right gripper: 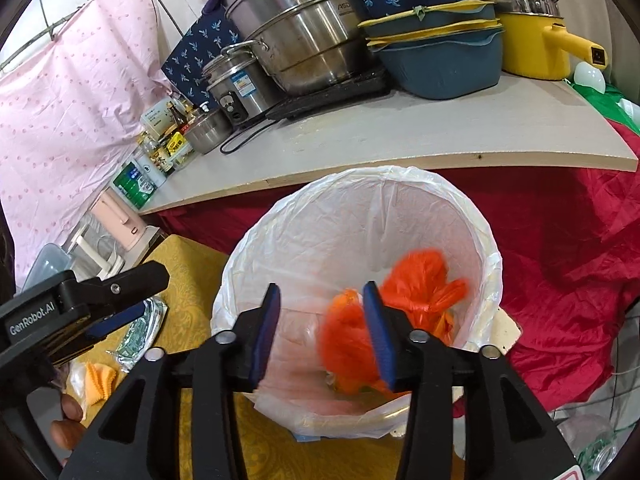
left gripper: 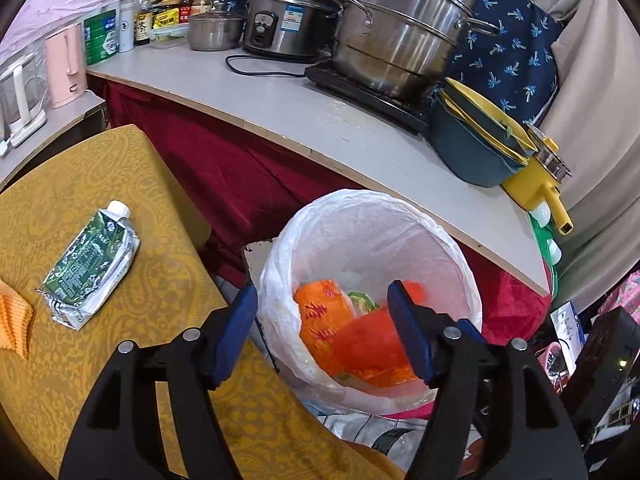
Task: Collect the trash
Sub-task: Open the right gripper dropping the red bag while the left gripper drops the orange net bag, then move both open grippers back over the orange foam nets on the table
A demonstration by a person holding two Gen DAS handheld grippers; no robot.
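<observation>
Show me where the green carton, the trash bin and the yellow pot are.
carton (left gripper: 94, 264): left wrist view, middle of its printed green face.
bin (left gripper: 400, 208): left wrist view, far rim with the white liner.
yellow pot (right gripper: 528, 48): right wrist view, side of its yellow body.

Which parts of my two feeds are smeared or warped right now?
Left wrist view: orange wrappers in the trash bin slightly smeared; carton sharp; countertop edge bowed by fisheye. Right wrist view: orange bag motion-blurred; right gripper crisp; corners vignetted black.
</observation>
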